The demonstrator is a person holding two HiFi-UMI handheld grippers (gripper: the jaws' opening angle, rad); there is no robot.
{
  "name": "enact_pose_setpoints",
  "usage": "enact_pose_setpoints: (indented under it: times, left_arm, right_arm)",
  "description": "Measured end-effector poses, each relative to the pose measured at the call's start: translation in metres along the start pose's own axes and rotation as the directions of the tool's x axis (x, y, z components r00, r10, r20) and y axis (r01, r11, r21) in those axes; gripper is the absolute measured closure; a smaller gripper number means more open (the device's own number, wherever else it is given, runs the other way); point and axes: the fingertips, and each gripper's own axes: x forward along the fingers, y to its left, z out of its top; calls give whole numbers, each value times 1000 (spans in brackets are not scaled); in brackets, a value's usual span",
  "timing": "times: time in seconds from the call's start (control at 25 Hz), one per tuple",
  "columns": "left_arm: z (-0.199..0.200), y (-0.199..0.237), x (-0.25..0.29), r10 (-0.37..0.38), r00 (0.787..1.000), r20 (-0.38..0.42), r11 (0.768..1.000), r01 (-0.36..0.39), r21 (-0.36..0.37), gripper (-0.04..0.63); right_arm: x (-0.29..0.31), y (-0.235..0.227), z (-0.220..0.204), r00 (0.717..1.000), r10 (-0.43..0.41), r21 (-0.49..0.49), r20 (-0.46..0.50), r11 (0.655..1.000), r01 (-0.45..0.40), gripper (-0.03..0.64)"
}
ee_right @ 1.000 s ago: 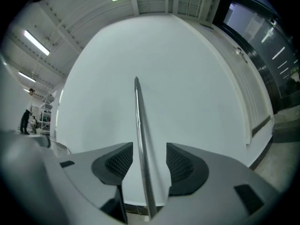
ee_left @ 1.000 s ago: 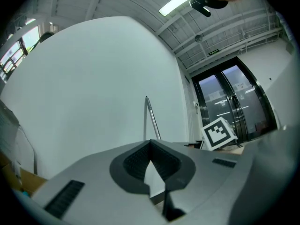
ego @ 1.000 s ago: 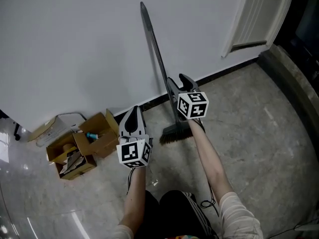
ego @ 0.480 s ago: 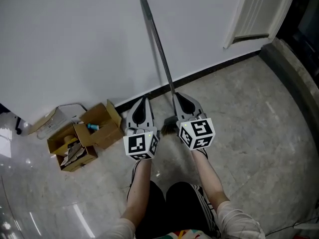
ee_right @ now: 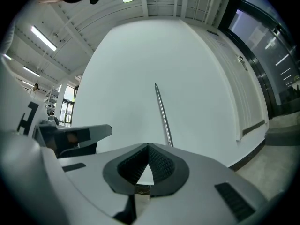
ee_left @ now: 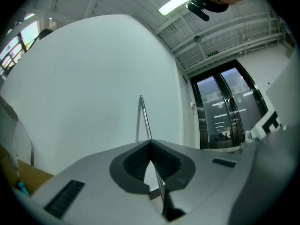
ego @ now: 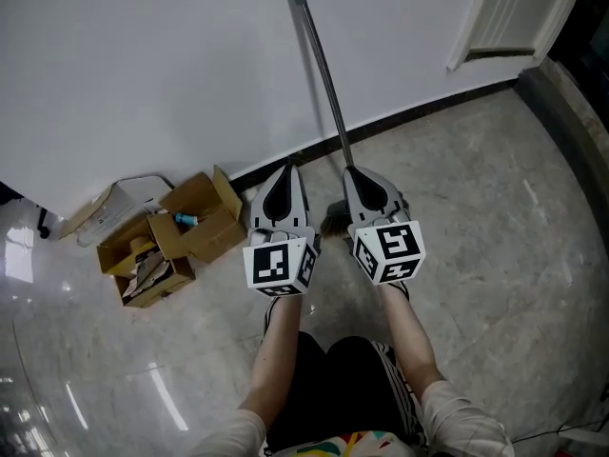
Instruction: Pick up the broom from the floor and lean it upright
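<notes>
The broom stands upright, its long grey handle (ego: 324,65) leaning against the white wall and its dark head (ego: 333,223) on the floor by the baseboard. My right gripper (ego: 348,171) is shut with nothing in it, just in front of the broom's lower end and apart from it. To its left my left gripper (ego: 288,168) is also shut and empty. In the left gripper view the handle (ee_left: 145,121) rises beyond the closed gripper (ee_left: 150,142). The right gripper view shows the handle (ee_right: 163,114) above that closed gripper (ee_right: 148,145).
Open cardboard boxes (ego: 181,231) with odds and ends sit on the floor at the left by the wall. A black baseboard (ego: 428,112) runs along the wall. A white door panel (ego: 514,17) is at the upper right. Glass doors (ee_left: 225,111) stand to the right.
My right gripper, open around the broom handle a second ago, has shut and drawn back toward me beside the left gripper. The broom stays leaning on the wall.
</notes>
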Motion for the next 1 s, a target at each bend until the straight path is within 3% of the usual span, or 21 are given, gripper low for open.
enact_pose_setpoints:
  times: [0.2, 0.36, 0.44, 0.56, 0.76, 1.0]
  left_arm:
    - [11, 5, -5, 1, 999, -37, 1000, -2, -24, 551]
    - [76, 10, -7, 46, 996, -82, 997, -40, 66, 551]
    - [126, 8, -5, 74, 993, -93, 994, -65, 91, 551]
    - [207, -2, -2, 105, 986, -131, 993, -97, 71, 551]
    - [386, -41, 4, 126, 978, -165, 991, -116, 66, 551]
    - [583, -114, -19, 67, 973, -220, 997, -59, 44, 551]
  right_arm:
    - [-3, 2, 26, 999, 29, -62, -28, 998, -30, 604]
    - [-26, 1, 91, 991, 23, -140, -135, 989, -42, 604]
    - [-39, 2, 135, 985, -1, -127, -172, 992, -21, 604]
    - [-55, 14, 214, 974, -17, -87, -227, 996, -3, 604]
    - [-80, 48, 394, 962, 7, -35, -272, 999, -17, 604]
    - [-141, 98, 597, 959, 23, -34, -282, 999, -34, 604]
